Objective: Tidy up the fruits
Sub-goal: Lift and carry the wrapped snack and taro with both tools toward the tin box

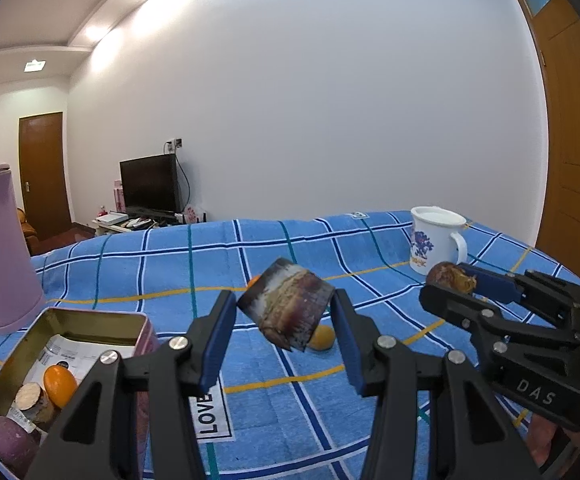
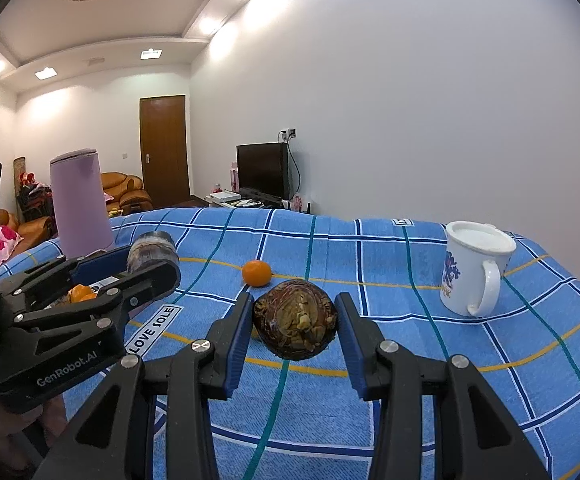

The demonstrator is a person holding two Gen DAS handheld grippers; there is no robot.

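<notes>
Purple cane chunk (image 1: 285, 307) – axis tilted, pinched by left tongs (image 1: 284, 320) | right tongs (image 2: 296, 330) pinch round brown fruit (image 2: 294, 319), perhaps taro

Blue plaid cloth (image 2: 410, 380), orange tangerine (image 2: 256, 273), lilac tumbler (image 2: 79, 204), white mug (image 2: 476, 268)

The tin (image 1: 89, 320) sits at lower left of the left wrist frame on the table (image 1: 370, 240), tumbler (image 1: 1, 248) behind it. The mug (image 1: 436, 240) stands at far right (an orange (image 2: 256, 273) lies mid-table).

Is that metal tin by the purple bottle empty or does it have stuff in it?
Partly filled. The open tin holds an orange fruit, a cut brown chunk and a purple piece on a paper label.
</notes>
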